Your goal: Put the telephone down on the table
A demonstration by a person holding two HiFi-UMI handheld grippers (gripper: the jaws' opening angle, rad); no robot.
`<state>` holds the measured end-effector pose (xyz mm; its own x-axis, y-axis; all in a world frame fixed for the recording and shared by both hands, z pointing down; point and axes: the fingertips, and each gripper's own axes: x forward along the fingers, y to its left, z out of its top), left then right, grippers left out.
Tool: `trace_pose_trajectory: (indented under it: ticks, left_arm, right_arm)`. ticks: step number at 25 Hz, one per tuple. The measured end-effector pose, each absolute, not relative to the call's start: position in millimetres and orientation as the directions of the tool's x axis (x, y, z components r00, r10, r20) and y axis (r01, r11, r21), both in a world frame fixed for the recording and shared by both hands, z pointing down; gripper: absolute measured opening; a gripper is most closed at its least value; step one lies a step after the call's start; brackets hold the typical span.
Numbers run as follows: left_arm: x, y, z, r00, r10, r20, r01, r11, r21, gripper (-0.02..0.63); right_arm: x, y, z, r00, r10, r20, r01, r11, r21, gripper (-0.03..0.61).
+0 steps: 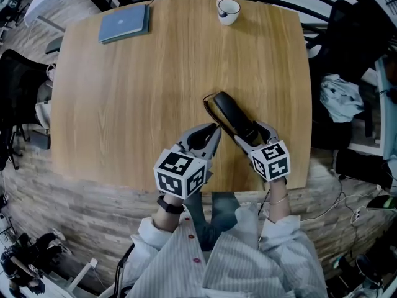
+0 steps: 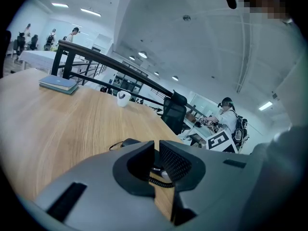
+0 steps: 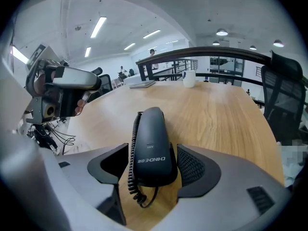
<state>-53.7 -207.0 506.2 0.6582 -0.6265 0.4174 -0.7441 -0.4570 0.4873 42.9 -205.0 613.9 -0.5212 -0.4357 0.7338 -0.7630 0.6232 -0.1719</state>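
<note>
The black telephone handset (image 1: 231,113) with its coiled cord lies slanted on the wooden table (image 1: 124,104), close to the near edge. My right gripper (image 1: 253,134) is shut on its near end; in the right gripper view both pads sit against the telephone (image 3: 151,143), the cord hanging at the left pad, inside the right gripper (image 3: 153,154). My left gripper (image 1: 216,129) hovers just left of the handset with its jaws together and nothing between them. The left gripper (image 2: 157,150) shows only a thin slit, with the cord visible beyond it.
A white cup (image 1: 227,10) stands at the table's far edge and a blue book (image 1: 124,22) lies at the far left corner. A black office chair (image 1: 347,36) stands off the right side. The near table edge runs just behind both grippers.
</note>
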Motion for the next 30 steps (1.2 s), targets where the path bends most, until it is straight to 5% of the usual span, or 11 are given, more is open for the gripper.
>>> trace_pose_trajectory:
  ticks: [10,30]
  left_arm:
    - [-52.4,-215.6,458.8,0.65,-0.672,0.354,-0.748,-0.485,0.452,0.041]
    - [-72.2,-209.7,361.3,0.609,-0.767,0.203,-0.776,-0.524,0.351,0.041]
  right_arm:
    - [45.8,-210.0,557.3,-0.569,-0.497,0.655,-0.776,0.587,-0.23,0.314]
    - [-13.2,-211.7,371.5,-0.756,-0.59,0.284,-0.655,0.678,-0.335,0.313]
